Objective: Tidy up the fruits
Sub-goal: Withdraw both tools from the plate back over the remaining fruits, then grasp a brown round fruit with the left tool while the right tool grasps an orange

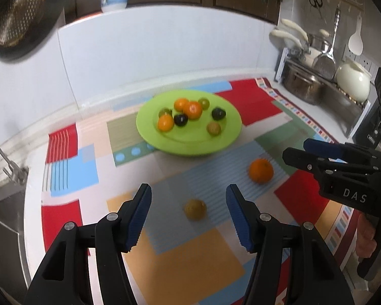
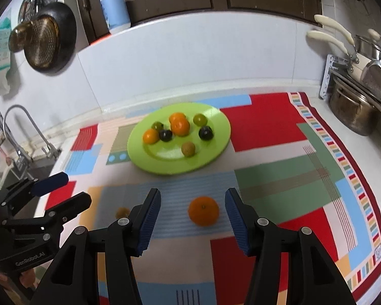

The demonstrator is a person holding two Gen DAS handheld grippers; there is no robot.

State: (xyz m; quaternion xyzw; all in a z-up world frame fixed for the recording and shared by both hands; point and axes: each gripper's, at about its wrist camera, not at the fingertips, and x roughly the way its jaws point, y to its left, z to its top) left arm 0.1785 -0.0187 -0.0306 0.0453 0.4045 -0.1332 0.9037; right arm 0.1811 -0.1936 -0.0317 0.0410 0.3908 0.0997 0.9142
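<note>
Two fruits lie loose on the patterned mat [image 2: 279,132], in front of the green plate [image 2: 216,129]: an orange [image 2: 203,211] and, to its left, a small yellow-brown fruit [image 1: 195,209]. Each sits on the mat, framed between the spread pads of one tool but touched by neither. The right gripper [image 2: 193,218] is open around the orange; the left gripper [image 1: 189,214] is open around the yellow-brown fruit. Nothing is pinched by either pair of tongs.

Judged risks: both fruits are round and rest on a flat surface, so a pad that meets one off-centre would likely roll it away instead of seating it. The two tools stand near each other, and a simultaneous closing could bring them into contact. A hard squeeze might bruise the smaller fruit.

Container: the green plate rests on the mat nearer the wall and holds eight fruits — three oranges [image 2: 180,125] clustered at centre, two dark round fruits [image 2: 206,132], two greenish ones [image 2: 199,119], and one yellow-brown one [image 2: 188,149] toward its front. Adding more risks disturbing the central cluster.

Periphery: metal pots [image 2: 353,109] stand at far right, a faucet [image 2: 25,127] at left.
</note>
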